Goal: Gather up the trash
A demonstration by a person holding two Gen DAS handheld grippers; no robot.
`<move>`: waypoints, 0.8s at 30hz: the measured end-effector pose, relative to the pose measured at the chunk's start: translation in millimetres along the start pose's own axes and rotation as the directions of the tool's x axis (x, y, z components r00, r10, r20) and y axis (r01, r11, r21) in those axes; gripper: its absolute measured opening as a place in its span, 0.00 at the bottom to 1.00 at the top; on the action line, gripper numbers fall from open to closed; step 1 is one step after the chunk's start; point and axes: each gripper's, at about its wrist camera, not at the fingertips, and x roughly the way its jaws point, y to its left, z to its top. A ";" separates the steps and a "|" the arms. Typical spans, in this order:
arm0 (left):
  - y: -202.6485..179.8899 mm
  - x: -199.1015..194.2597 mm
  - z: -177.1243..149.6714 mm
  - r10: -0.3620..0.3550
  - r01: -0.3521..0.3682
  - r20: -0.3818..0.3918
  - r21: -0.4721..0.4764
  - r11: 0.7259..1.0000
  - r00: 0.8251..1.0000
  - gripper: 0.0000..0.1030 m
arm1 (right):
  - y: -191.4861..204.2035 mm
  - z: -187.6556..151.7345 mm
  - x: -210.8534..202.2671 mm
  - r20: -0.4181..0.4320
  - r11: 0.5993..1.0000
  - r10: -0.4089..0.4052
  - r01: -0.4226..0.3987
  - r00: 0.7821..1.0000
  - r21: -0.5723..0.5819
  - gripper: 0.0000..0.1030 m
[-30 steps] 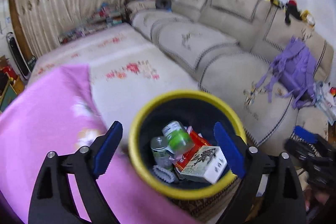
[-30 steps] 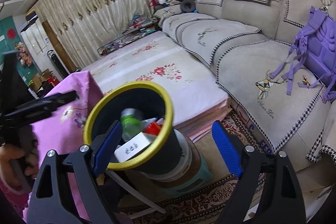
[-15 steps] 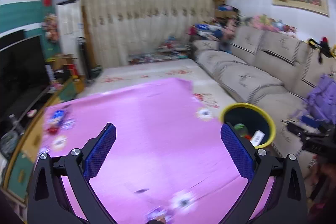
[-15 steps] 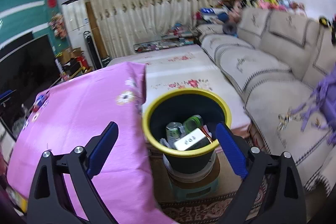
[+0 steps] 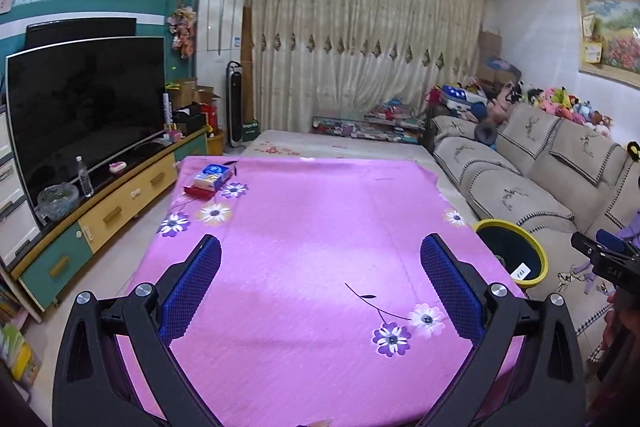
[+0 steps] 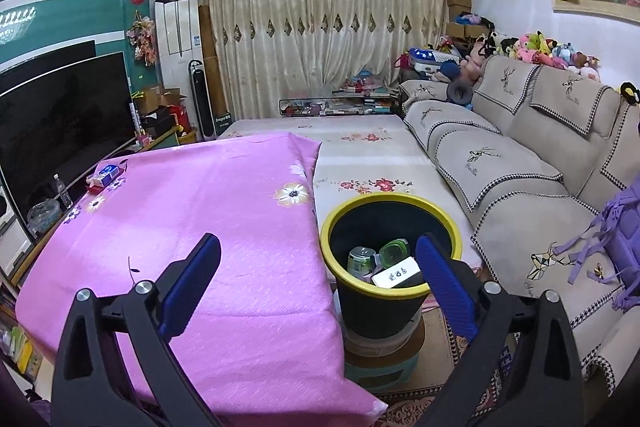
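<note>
We see the bin [image 6: 390, 251] beside the table [image 6: 192, 227] already holding trash; one packet [image 5: 211, 178] remains at the far corner. Our left gripper [image 5: 320, 287] stands wide and empty; the right gripper [image 6: 318, 283] is opening, empty.

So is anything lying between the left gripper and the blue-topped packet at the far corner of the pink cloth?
Nothing visible: bare pink cloth runs from the open, empty left gripper to the packet.
</note>
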 end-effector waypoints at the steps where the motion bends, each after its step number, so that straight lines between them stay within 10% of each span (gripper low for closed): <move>1: -0.8 -1.6 -0.4 0.004 -0.004 0.004 0.000 1.000 1.000 0.95 | 0.6 -1.5 -1.7 0.001 1.000 -0.002 0.002 1.000 0.000 0.91; 24: -24.3 5.1 6.2 -0.001 0.001 -0.017 0.024 1.000 1.000 0.95 | -0.5 -0.4 -3.6 0.011 1.000 0.005 -0.005 1.000 -0.001 0.91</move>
